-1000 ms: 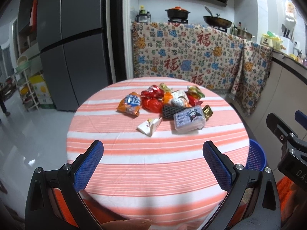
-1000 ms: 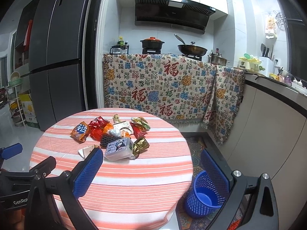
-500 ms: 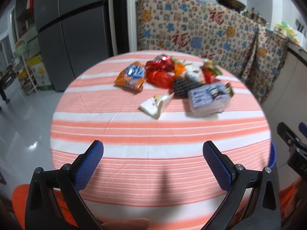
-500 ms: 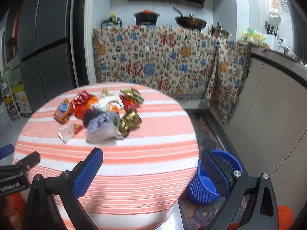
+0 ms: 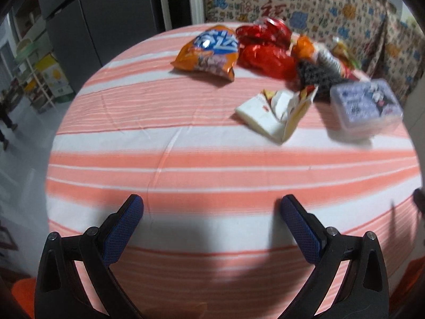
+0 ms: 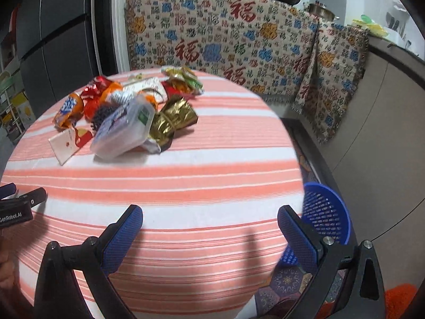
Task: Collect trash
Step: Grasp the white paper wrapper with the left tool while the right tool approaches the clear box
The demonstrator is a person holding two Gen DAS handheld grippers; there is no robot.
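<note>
Orange-and-white striped cloth covers the round table [image 5: 186, 143], creased faintly near its centre. I read my left gripper [image 5: 212, 210] over the near edge, jaws spread wide and empty; its blue pads [image 5: 120, 235] carry a fine mesh texture. My right gripper [image 6: 209, 218] is likewise wide apart and empty.

The trash lies at 1 o'clock in the left view, well apart from both grippers:
- crinkled orange chip bag [image 5: 208, 50], at the pile's 9 o'clock edge;
- glossy red foil wrappers [image 5: 265, 50], touching it;
- flattened white paper carton [image 5: 276, 113], torn open;
- clear rigid plastic box [image 5: 366, 106], rectangular with rounded corners;
- crumpled gold foil wrapper [image 6: 172, 121], against the box.

A blue perforated basket [image 6: 328, 212] stands on the floor beside the table at 4 o'clock in the right view.

Compared with a second ago, both cameras sit closer and lower: the pile looms larger and the stove top has mostly left the left view.
</note>
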